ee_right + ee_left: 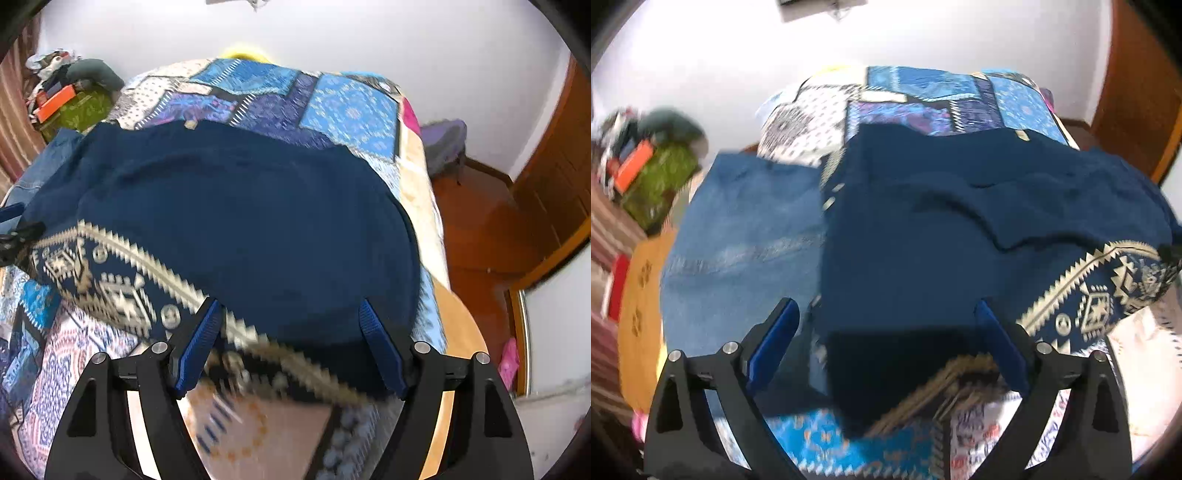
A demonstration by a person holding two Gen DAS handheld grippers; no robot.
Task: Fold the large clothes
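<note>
A large navy garment (923, 229) with a cream geometric band (1100, 295) lies spread on a bed. In the left wrist view, my left gripper (886, 314) hovers over the garment's near left corner. Its blue pads (775, 339) stand wide apart and do not press the cloth. In the right wrist view, the same navy garment (258, 221) fills the middle, and its patterned band (122, 280) runs across the near left. My right gripper (290, 312) is open above the garment's near edge, with cloth lying between its fingers but not pinched.
A blue patchwork quilt (351, 110) covers the bed. Blue jeans (746, 229) lie left of the garment, beside a mustard cloth (642, 295). A cluttered shelf (646, 166) stands at the far left. Wooden floor (480, 240) and a wooden door (561, 177) are at the right.
</note>
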